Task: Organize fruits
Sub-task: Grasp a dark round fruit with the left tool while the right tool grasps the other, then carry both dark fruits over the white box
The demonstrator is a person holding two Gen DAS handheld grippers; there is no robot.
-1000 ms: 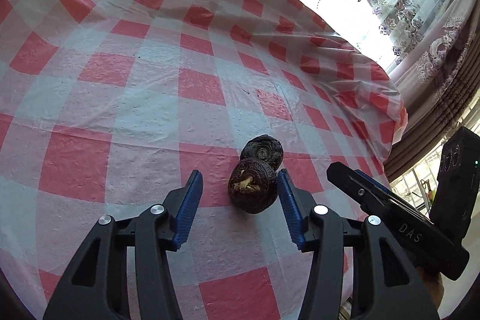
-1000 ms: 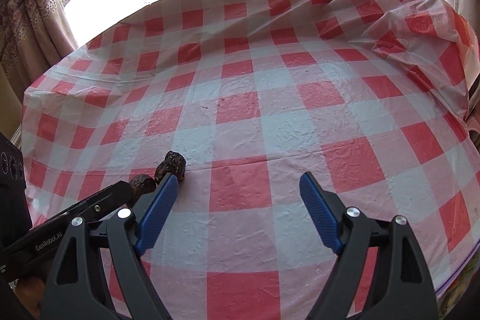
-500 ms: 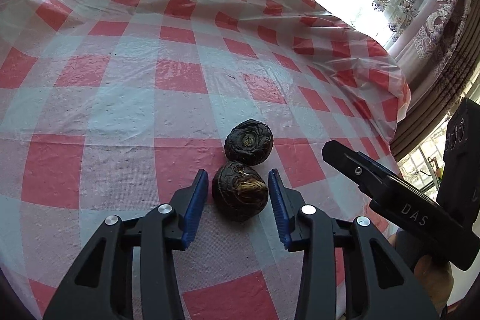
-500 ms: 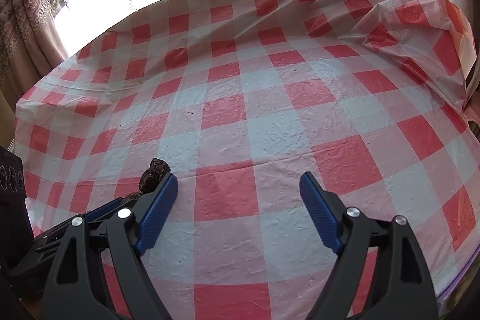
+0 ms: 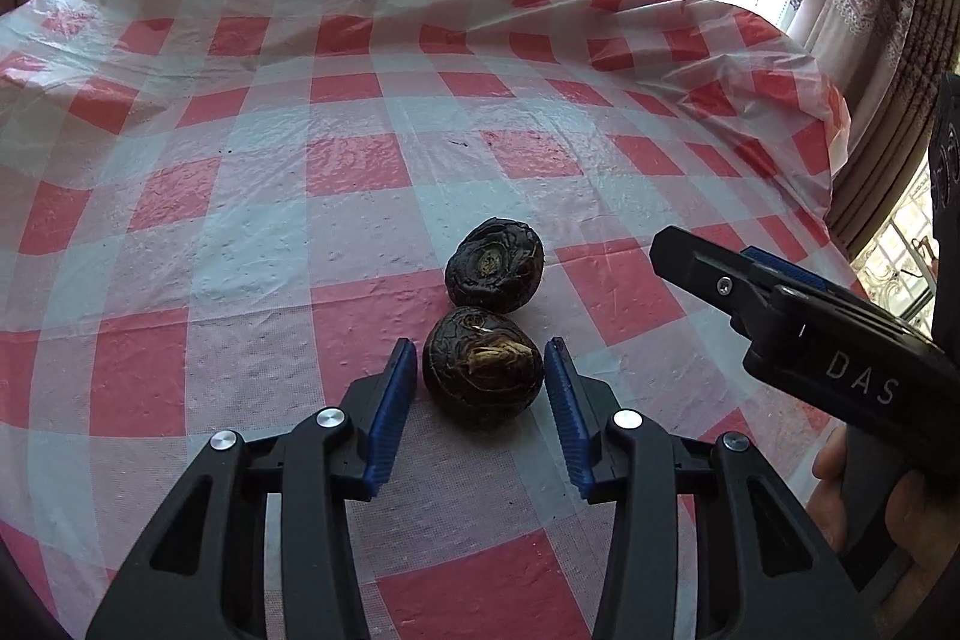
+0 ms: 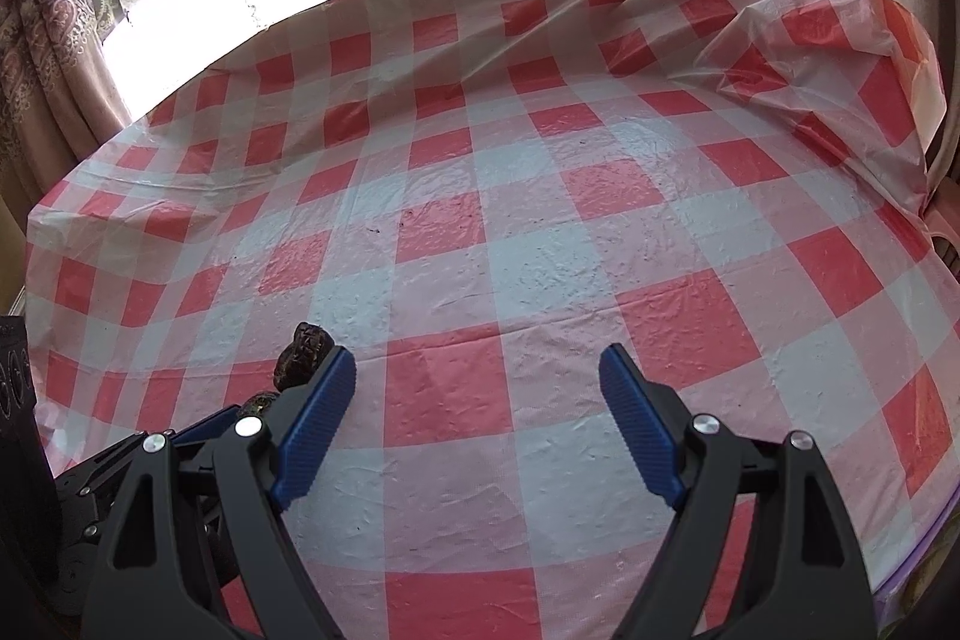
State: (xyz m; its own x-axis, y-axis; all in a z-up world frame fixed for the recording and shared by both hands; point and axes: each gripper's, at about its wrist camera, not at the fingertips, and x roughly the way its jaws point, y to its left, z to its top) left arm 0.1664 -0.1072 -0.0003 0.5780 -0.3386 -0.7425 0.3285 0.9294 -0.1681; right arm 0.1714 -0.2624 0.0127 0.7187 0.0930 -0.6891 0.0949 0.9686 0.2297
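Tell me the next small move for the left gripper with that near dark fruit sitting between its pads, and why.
Probably finish withdrawing: ease the left gripper straight back. Its jaws are opening, with thin gaps showing either side of the near fruit, which rests on the checked cloth right against the far fruit. Sideways motion could knock the pair apart.

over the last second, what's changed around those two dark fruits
The left gripper has rolled and shifted, so the near fruit now sits centred between its fingers instead of against the right one. It pinched in, and its jaws are now opening again, with a thin gap on each side of the fruit. The far fruit, the checked tablecloth and the open right gripper stayed put.
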